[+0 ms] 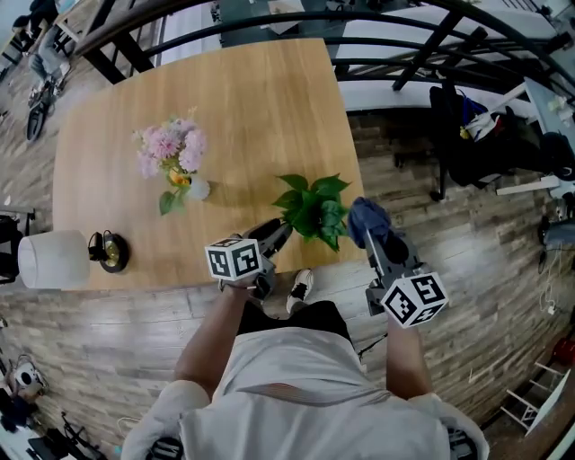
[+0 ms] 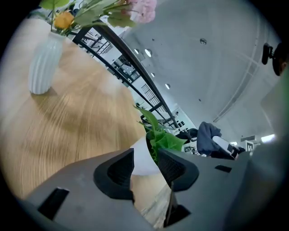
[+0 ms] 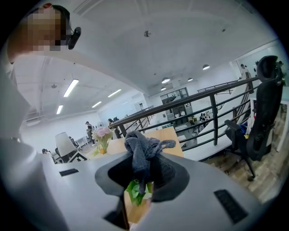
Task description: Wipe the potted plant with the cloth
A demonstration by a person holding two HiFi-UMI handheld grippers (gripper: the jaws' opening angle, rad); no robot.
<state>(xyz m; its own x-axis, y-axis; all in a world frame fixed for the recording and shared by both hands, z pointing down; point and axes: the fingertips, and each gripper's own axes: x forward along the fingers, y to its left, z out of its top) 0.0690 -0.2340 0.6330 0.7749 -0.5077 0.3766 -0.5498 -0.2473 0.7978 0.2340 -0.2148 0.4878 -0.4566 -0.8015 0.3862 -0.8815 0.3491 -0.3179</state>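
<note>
The potted plant (image 1: 313, 208), green leaves in a white pot (image 2: 143, 160), stands near the front right edge of the wooden table (image 1: 252, 99). My left gripper (image 1: 277, 234) is at the plant's left side with its jaws open. In the left gripper view the pot shows in the gap between the pads (image 2: 118, 169) of this left gripper (image 2: 145, 164); I cannot tell if they touch it. My right gripper (image 1: 370, 235) is just right of the plant, shut on a dark grey-blue cloth (image 1: 367, 216). The cloth (image 3: 142, 151) bunches up out of the right gripper (image 3: 143, 173), with leaves (image 3: 137, 190) showing below it.
A white vase of pink flowers (image 1: 175, 157) stands mid-table, to the left. A white lamp shade (image 1: 49, 259) and a small black object (image 1: 110, 252) sit at the table's left front. A black railing (image 1: 377, 27) runs behind; an office chair (image 1: 467, 135) stands on the floor at right.
</note>
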